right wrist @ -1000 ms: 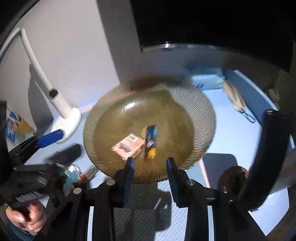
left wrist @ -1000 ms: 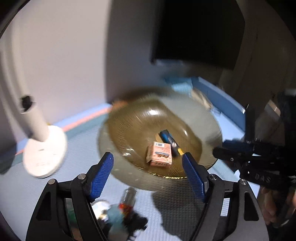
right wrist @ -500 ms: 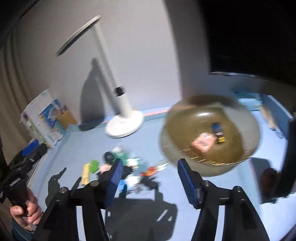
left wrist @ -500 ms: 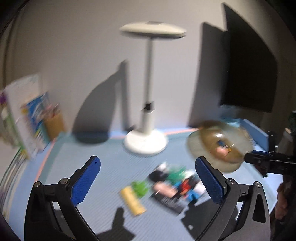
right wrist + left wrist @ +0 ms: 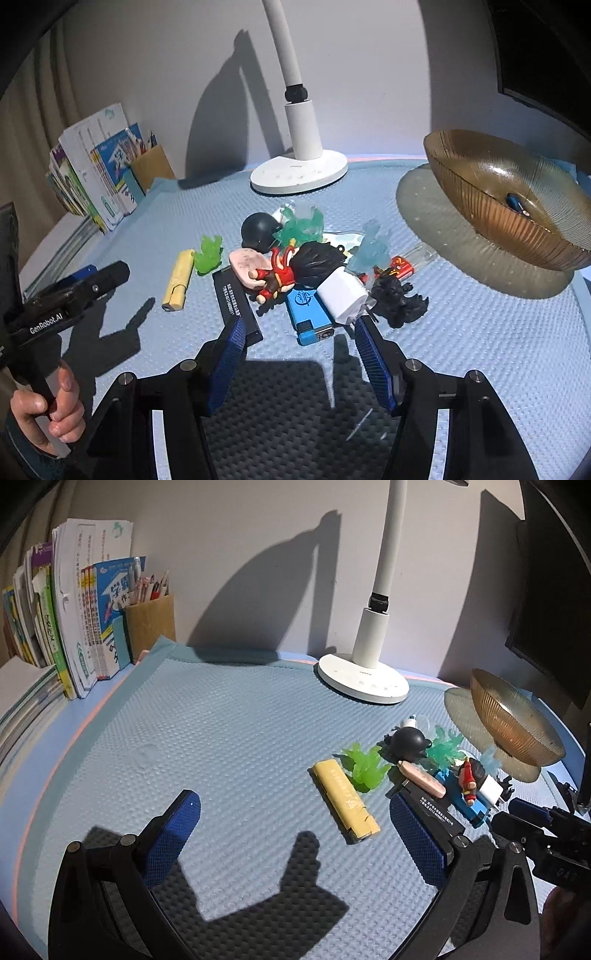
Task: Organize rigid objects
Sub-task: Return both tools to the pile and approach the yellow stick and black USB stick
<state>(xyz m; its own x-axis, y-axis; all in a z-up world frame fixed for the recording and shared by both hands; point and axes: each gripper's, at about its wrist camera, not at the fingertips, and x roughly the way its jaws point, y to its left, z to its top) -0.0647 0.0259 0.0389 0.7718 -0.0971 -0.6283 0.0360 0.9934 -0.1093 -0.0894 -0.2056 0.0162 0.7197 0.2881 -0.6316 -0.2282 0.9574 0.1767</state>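
While both grippers hang empty and parted, the next pick is being chosen: right gripper (image 5: 297,356) must be lowered onto the blue lighter (image 5: 308,314); left gripper (image 5: 295,842) is nearest the yellow lighter (image 5: 345,800).

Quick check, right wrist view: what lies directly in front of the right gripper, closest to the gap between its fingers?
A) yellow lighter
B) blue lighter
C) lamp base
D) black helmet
B: the blue lighter lies on the mat just ahead of the right gripper; the yellow lighter is off to the left, the black helmet and lamp base farther back.
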